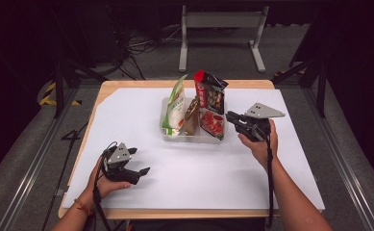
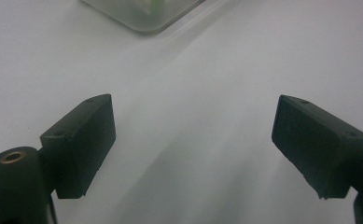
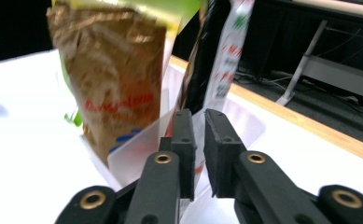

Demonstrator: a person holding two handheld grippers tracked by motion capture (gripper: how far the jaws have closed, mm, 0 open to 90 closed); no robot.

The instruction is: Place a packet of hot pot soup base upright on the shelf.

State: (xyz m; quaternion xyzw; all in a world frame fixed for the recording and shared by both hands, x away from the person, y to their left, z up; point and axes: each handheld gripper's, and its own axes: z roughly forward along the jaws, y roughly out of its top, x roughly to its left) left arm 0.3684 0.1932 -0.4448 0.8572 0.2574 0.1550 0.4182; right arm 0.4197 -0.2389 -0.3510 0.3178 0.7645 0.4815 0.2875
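- The right gripper, jaws nearly closed, touches the clear plastic bin's 3 o'clock rim beside the red snack packet.
- The left gripper rests at 7 o'clock, jaws wide, holding nothing.

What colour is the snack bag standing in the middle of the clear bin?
Crinkled brown-gold bag with red lettering, clearest in the right gripper view; it stands in the clear bin.

open white tabletop near left, upright packets crowding bin
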